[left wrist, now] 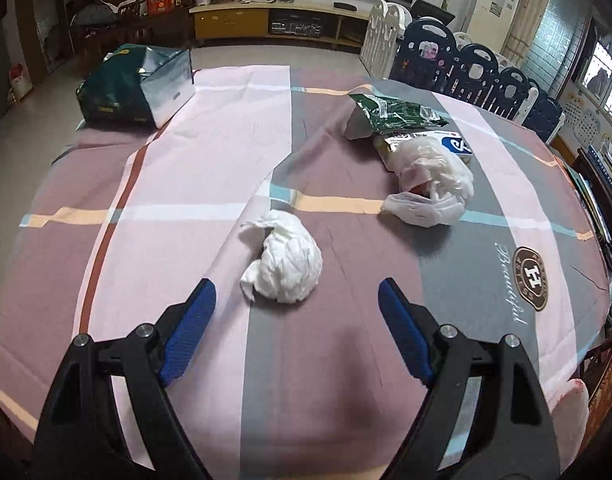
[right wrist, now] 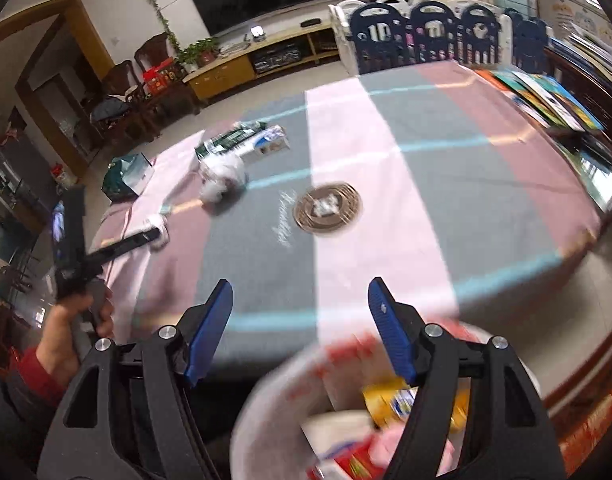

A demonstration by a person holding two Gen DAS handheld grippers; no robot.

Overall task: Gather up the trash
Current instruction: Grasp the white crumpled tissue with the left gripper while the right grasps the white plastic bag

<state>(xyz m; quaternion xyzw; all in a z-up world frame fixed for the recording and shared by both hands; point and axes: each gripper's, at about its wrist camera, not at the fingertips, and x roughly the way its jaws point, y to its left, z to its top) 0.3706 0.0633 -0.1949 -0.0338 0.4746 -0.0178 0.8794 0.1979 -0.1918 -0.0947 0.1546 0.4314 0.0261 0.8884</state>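
Left tool (left wrist: 297, 294), spread wide, lines up on the crumpled tissue wad (left wrist: 284, 258) mid-frame, closing next; right tool (right wrist: 300, 294) hangs spread above the trash bag (right wrist: 266, 412).

The left claw (left wrist: 297, 294) is wide open above the worktop (left wrist: 178, 240), which has a cloth with pink, grey and mauve stripes. The two blue pads (left wrist: 194, 322) are well apart and hold nothing. Just in front of the claw, between the two tips, a crumpled white tissue ball (left wrist: 284, 260) lies on the cloth. Farther, to the right, there is a thin white plastic bag (left wrist: 431, 188), and behind it, touching it, a green snack wrapper (left wrist: 389, 114) and a white and blue packet (left wrist: 453, 142). At the far left edge of the worktop stands a dark green paper bag (left wrist: 136, 88), tilted.
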